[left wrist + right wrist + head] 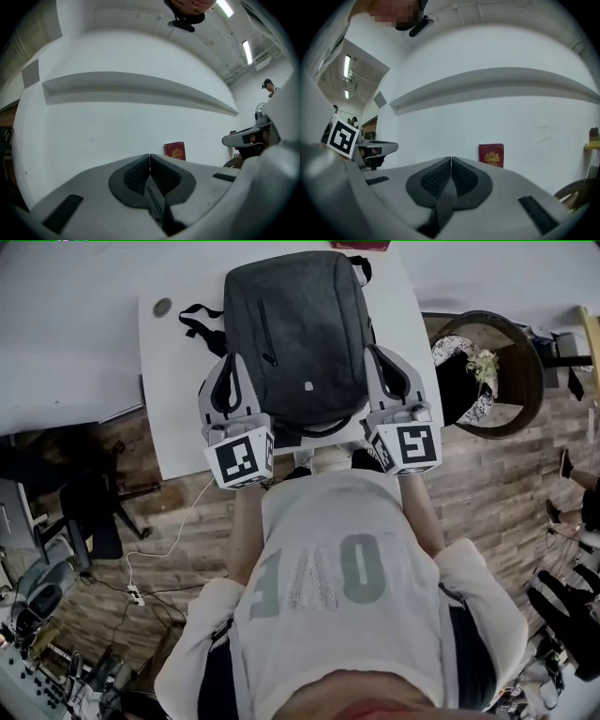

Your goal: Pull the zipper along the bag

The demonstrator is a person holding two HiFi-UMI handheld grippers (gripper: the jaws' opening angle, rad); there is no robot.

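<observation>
A dark grey backpack (298, 334) lies flat on the white table (178, 427), with a zipper line (266, 334) running down its front. My left gripper (229, 362) lies along the bag's left side and my right gripper (378, 352) along its right side. Both point away from me. In the left gripper view the left gripper (149, 158) has its pads pressed together with nothing between them. The right gripper (451, 160) in its own view is shut and empty too. Neither gripper view shows the bag.
A red booklet (361, 245) stands at the table's far edge against the white wall (140, 126). A small round disc (162, 307) lies at the table's left corner. A black chair (94, 512) stands to the left. A round wooden stand (492, 371) with a plant is to the right.
</observation>
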